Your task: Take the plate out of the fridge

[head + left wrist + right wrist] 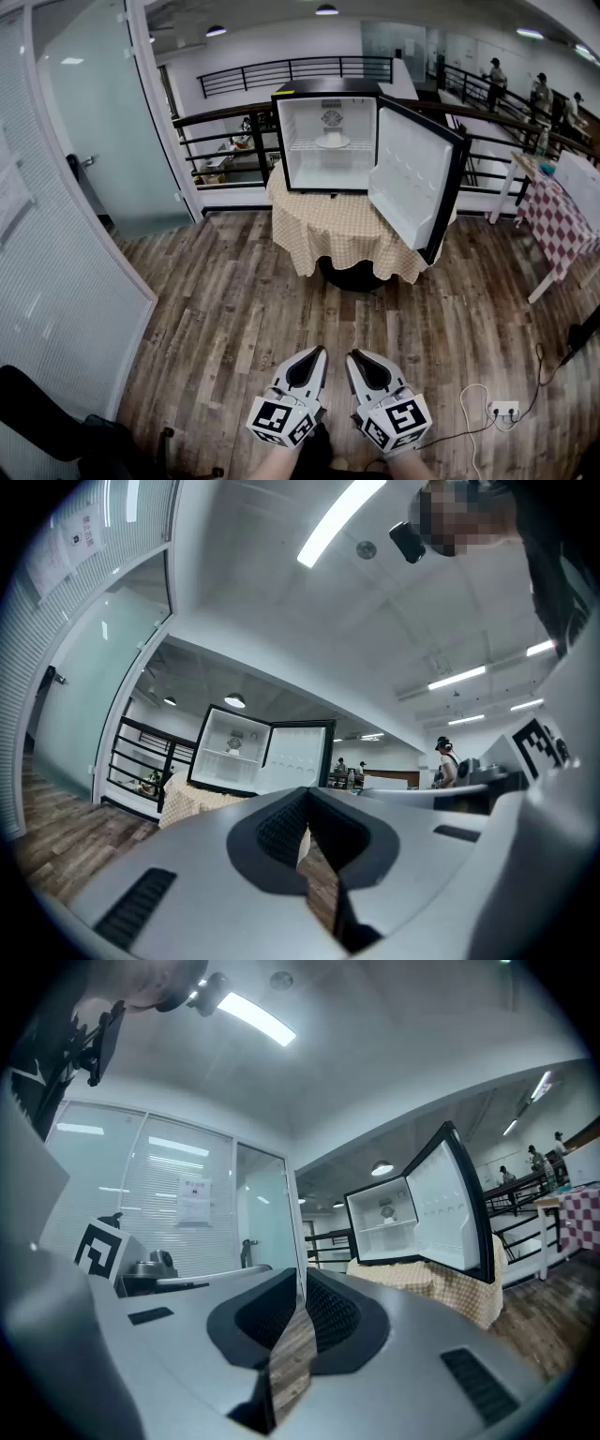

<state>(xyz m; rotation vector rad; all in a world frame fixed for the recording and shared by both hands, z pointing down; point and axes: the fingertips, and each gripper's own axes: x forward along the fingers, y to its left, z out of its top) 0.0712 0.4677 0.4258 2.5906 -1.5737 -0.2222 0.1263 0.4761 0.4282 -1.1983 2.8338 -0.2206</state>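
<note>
A black mini fridge (328, 136) stands on a round table with a checked cloth (342, 234), and its door (412, 178) is swung open to the right. On the upper shelf inside lies a white plate (332, 142) with something small on it. Far from it, low in the head view, my left gripper (319, 351) and right gripper (352, 355) are side by side, both shut and empty, pointing at the fridge. The left gripper view shows its gripper (307, 791) and the fridge (232, 754). In the right gripper view, the gripper (302, 1275) points toward the plate (387, 1213).
Wooden floor lies between me and the table. A glass partition (66, 234) runs along the left and a black railing (225, 141) stands behind the fridge. At the right are a table with a red-check cloth (558, 225) and a power strip with cable (503, 409). People stand far back right.
</note>
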